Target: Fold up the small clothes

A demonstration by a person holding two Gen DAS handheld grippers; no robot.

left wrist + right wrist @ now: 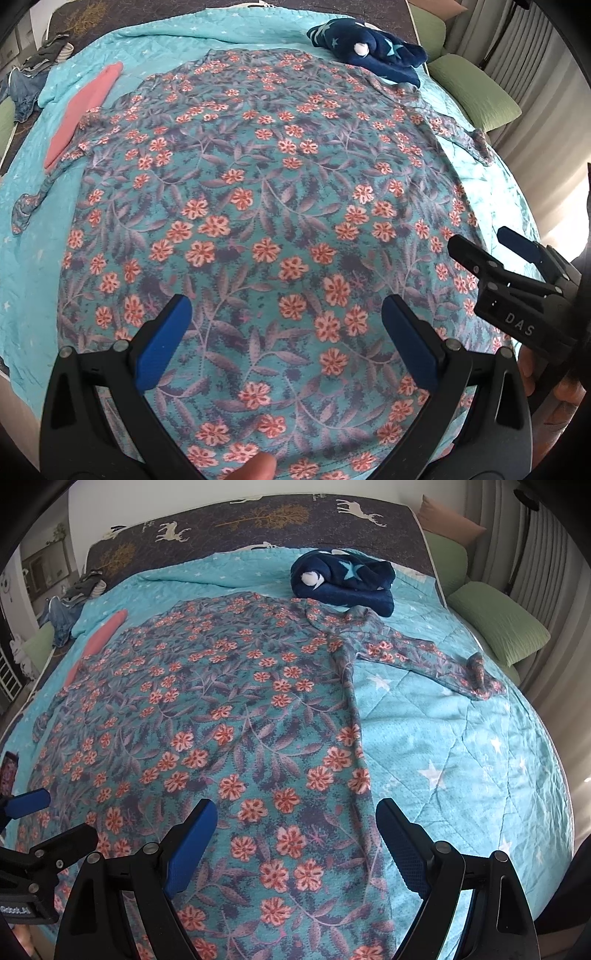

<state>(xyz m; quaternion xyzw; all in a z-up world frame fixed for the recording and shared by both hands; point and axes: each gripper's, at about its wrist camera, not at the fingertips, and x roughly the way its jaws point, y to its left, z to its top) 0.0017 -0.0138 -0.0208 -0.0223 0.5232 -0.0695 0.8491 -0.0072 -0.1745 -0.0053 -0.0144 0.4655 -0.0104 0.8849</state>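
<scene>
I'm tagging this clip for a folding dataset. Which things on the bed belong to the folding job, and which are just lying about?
Part of the job:
floral garment, spread flat
left gripper, open
right gripper, open

Lying about:
navy star blanket
pink cloth
green pillow
clothes heap

A bed (480, 775) covered by a turquoise quilt (461, 738) printed with white stars. Spread flat across the quilt lies a floral garment (229, 709), 1 sleeve stretched out to the right. At the far end rests a folded navy star-patterned blanket (347, 579). A pink cloth (99, 638) lies along the garment's left edge.
</scene>
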